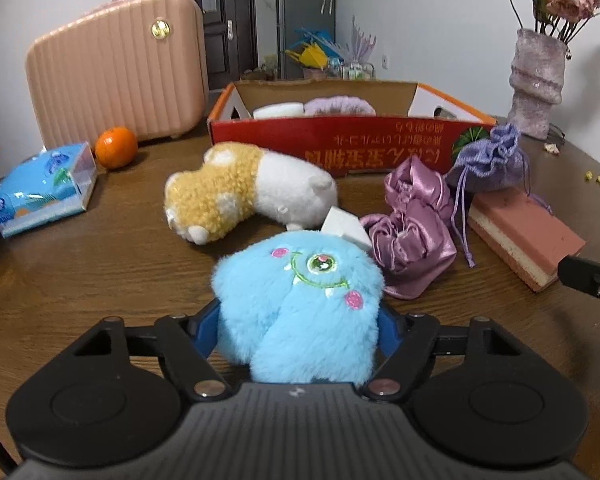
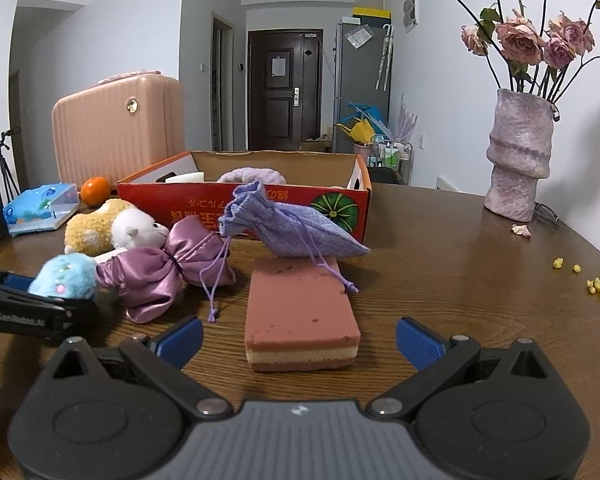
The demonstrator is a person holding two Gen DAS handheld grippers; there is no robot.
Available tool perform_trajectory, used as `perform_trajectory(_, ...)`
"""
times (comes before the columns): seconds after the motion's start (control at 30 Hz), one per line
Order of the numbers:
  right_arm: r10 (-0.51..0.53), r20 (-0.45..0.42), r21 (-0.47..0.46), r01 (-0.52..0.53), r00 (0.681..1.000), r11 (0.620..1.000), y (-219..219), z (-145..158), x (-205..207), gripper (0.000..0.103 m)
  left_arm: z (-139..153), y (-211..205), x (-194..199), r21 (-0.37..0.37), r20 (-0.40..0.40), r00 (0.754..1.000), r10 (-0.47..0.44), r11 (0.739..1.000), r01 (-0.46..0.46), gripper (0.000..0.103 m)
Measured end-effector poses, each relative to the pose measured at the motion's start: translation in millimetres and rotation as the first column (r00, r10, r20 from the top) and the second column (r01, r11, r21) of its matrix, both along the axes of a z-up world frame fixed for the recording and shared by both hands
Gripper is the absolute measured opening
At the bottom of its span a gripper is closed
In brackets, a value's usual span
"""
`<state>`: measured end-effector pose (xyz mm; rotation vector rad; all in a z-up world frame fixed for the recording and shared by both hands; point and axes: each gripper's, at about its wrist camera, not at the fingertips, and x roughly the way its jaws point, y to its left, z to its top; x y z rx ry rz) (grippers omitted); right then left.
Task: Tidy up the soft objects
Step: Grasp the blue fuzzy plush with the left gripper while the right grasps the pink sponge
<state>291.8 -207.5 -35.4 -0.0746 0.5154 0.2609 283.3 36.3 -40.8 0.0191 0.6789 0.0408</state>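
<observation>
My left gripper (image 1: pixel 299 320) is shut on a fluffy blue one-eyed plush (image 1: pixel 296 300), its blue pads pressing into both sides; the toy rests on the wooden table (image 1: pixel 100 272). My right gripper (image 2: pixel 299 334) stands open, with the near end of a pink sponge block (image 2: pixel 300 308) between its fingertips, untouched. A lilac drawstring bag (image 2: pixel 292 232) lies across the sponge's far end. Beside it lie a purple satin pouch (image 2: pixel 156 276) and a yellow-and-white plush (image 1: pixel 240 192). The red cardboard box (image 1: pixel 340 140) behind holds a white sponge and a fluffy purple item.
A pink suitcase (image 1: pixel 116 68), an orange (image 1: pixel 116 147) and a blue tissue pack (image 1: pixel 40 188) stand at the left rear. A vase of dried roses (image 2: pixel 518 160) stands at the right rear, with yellow crumbs (image 2: pixel 588 280) near the table's right edge. A small white block (image 1: pixel 344 226) lies behind the blue plush.
</observation>
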Motion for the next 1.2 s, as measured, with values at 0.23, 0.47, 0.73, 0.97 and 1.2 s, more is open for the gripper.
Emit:
perform_trajectory(0.23,-0.014,0.002,-0.020,0.014,1.000,1.000,3.1,-3.7,2.3,0.103,14.7,7.6,-18.4,-0.002,0.081,0.996,0.028,1.000,-0.028,0.074)
perform_trajectory(0.47,0.009,0.002,-0.055,-0.009,1.000,0.998,10.3,-7.3,8.7,0.103,23.5,15.6,-27.7,-0.015,0.125,0.991,0.038,0.999,-0.036,0.074)
perform_trajectory(0.73,0.008,-0.012,-0.078,-0.009,1.000,0.997,17.5,-10.8,32.0,0.103,29.0,24.4,-34.6,-0.034,0.155,0.987,0.043,0.999,-0.038,0.074)
perform_trajectory(0.97,-0.004,-0.035,-0.092,0.001,0.999,0.996,27.0,-14.9,50.9,0.100,30.0,22.2,-36.8,-0.032,0.163,0.986,0.034,0.999,-0.029,0.074)
perform_trajectory(1.2,-0.006,-0.094,-0.079,-0.001,0.996,0.997,23.3,-20.3,56.5,0.074,30.0,20.2,-38.3,-0.025,0.169,0.985,0.030,0.999,-0.027,0.074)
